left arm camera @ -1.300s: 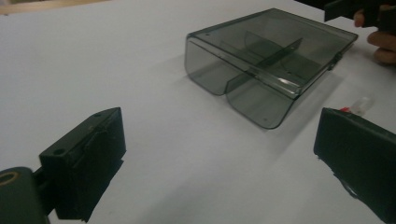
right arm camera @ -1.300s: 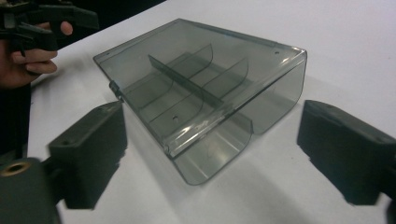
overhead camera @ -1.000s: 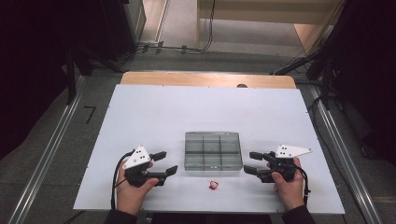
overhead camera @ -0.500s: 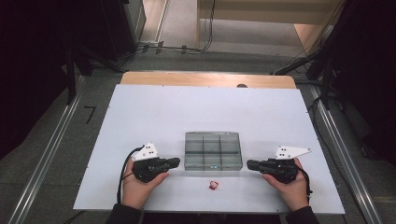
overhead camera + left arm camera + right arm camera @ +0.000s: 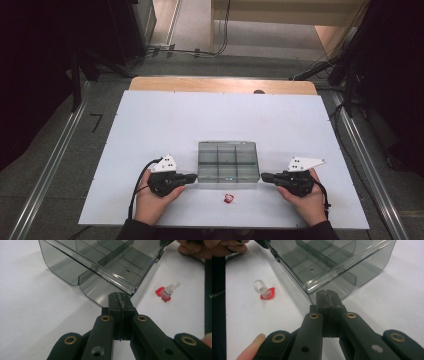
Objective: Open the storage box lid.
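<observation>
A smoky clear plastic box [image 5: 200,162] with several empty compartments sits on the white table near the front edge. My left gripper [image 5: 192,177] lies just left of its front corner, shut with nothing between the jaws; my right gripper [image 5: 263,176] mirrors it at the right front corner, also shut and empty. In the left gripper view the closed tips [image 5: 119,296] almost meet the box wall [image 5: 62,267]. The right gripper [image 5: 327,295] sits equally close to the box [image 5: 372,262]. A small red-and-clear toy ring [image 5: 229,198] lies in front of the box between both hands.
The white tabletop [image 5: 220,120] stretches far behind the box, with a wooden strip [image 5: 222,85] at its back edge. The ring [image 5: 166,291] [image 5: 264,291] rests loose on the table. The opposite hand [image 5: 192,247] [image 5: 229,246] shows beyond the box.
Both grippers' jaws stood apart a second ago and are now closed together, with nothing between them. The hands have stayed beside the box's front corners.
</observation>
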A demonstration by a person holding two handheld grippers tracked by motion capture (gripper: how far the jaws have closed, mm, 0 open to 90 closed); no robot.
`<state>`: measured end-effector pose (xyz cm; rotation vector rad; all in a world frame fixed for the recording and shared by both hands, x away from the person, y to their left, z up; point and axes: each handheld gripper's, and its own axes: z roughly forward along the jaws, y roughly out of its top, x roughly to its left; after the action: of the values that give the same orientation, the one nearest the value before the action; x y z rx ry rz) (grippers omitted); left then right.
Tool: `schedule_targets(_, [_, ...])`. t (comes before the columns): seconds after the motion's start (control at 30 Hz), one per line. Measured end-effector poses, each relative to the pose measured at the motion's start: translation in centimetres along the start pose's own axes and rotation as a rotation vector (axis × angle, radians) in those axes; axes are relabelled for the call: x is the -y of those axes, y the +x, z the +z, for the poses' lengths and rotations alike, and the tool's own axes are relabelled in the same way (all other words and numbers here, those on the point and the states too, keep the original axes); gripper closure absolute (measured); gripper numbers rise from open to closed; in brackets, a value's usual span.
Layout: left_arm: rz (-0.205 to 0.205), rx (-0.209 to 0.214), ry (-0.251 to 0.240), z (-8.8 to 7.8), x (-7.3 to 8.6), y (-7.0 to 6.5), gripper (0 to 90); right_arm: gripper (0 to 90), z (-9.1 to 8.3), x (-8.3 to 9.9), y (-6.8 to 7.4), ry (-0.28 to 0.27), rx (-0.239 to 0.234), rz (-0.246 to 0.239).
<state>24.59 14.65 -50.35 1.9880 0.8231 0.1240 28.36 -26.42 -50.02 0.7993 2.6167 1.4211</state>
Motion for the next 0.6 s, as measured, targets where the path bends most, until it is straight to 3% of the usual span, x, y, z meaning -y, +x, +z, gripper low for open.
schedule_targets(0.4, [0.007,0.007,-0.006,-0.25,0.05,-0.16,90.0,88.1,0.01,-0.24,0.41,-0.012,0.003,-0.016])
schedule_targets(0.6, [0.012,0.030,-0.035,-0.48,-0.08,-0.30,90.0,88.1,-0.11,-0.44,0.54,-0.018,-0.004,-0.018])
